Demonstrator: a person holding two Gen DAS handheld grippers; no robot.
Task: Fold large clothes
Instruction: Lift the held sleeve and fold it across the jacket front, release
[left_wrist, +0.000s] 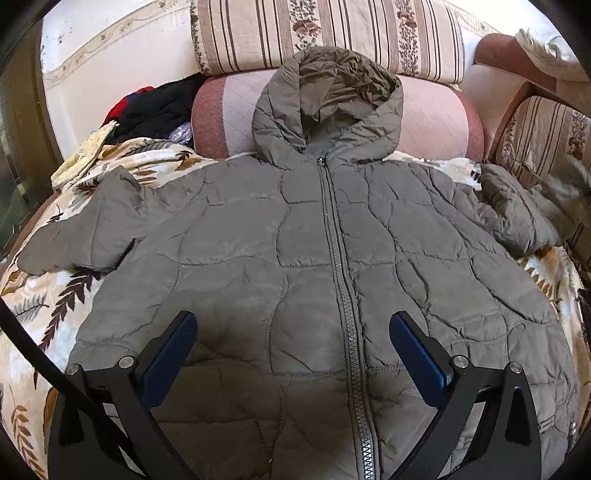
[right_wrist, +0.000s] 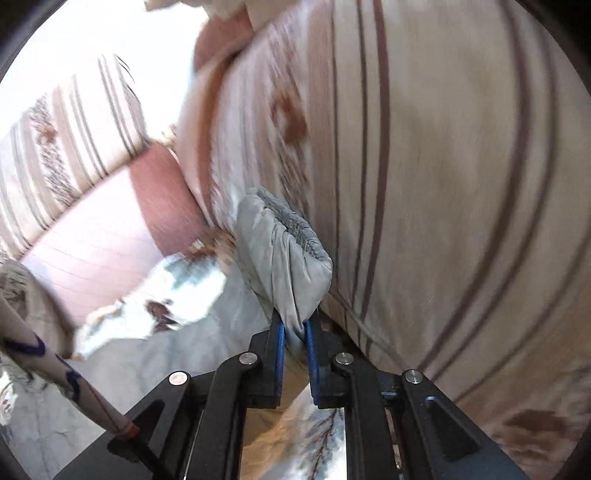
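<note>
Olive quilted jacket (left_wrist: 295, 258) is laid flat, zipped, front up on a leaf-print blanket (left_wrist: 48, 306) over the sofa, hood (left_wrist: 328, 103) at 12 o'clock resting against a pink bolster (left_wrist: 439, 122). Left tongs (left_wrist: 293, 354) hover spread wide over the hem around 6 o'clock, gripping nothing. Right tongs (right_wrist: 294, 332) are pressed together, pinching the cuff (right_wrist: 284, 251) of the sleeve out at 3 o'clock, right by a striped cushion (right_wrist: 443, 184). Looks like the sleeve fold is just starting. Next move, I'd guess: carry that cuff across toward the zipper (left_wrist: 341, 280) and lay it flat without dragging the body along. Puffy fabric probably springs back, so press it down.
</note>
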